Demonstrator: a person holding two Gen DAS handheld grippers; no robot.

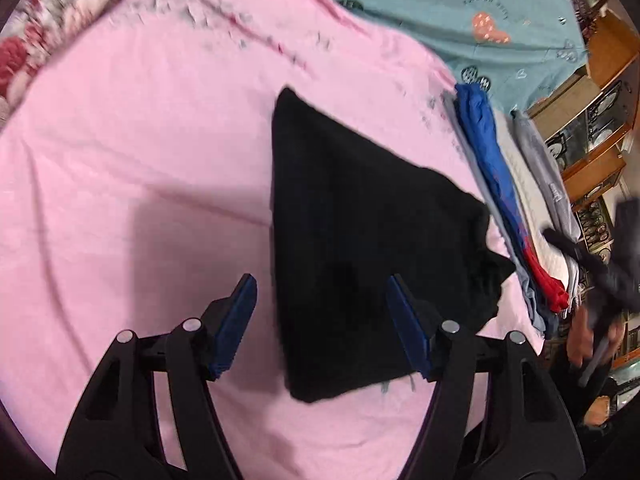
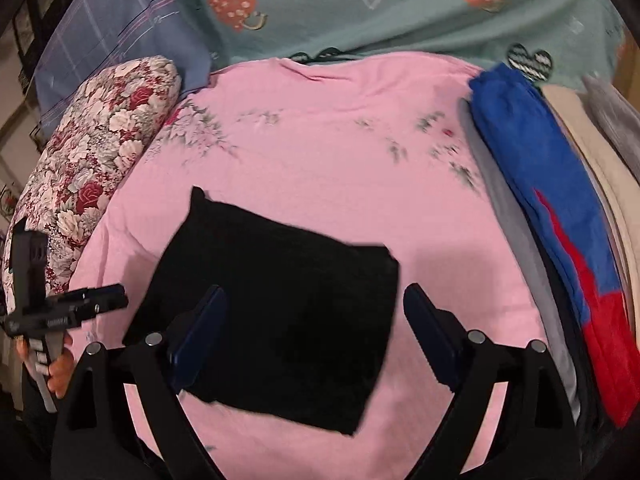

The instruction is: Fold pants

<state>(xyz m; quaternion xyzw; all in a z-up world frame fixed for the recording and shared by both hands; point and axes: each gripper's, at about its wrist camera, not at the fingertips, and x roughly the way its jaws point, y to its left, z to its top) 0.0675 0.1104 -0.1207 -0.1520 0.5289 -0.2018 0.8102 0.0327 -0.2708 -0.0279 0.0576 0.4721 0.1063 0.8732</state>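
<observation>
The black pants (image 1: 360, 240) lie folded into a compact, roughly rectangular bundle on the pink sheet (image 1: 140, 160) that covers the bed. Nothing grips them. In the left wrist view the left claw (image 1: 322, 312) hangs over the near end of the bundle with its blue-padded fingers (image 1: 236, 320) spread apart, one over bare pink sheet and the other over the black cloth; whether either pad touches the fabric cannot be told. In the right wrist view the right claw (image 2: 312, 320) is likewise spread wide above the bundle, its pads clear of the cloth on both sides, with the pants (image 2: 280, 312) showing between and under them.

To the right of the pants, just beside them, sits a stack of folded clothes (image 1: 496, 200) (a blue garment with a red end on top, grey and cream pieces alongside). A teal blanket with heart prints (image 2: 360, 12) lies beyond the pink sheet, and a floral pillow in red and white (image 2: 100, 140) rests at the sheet's left edge in the right wrist view. Each camera catches the other handheld device at its frame edge: the left one, held in a hand (image 2: 60, 372), shows at the lower left of the right wrist view, and the right one appears blurred at the right edge of the left wrist view.
</observation>
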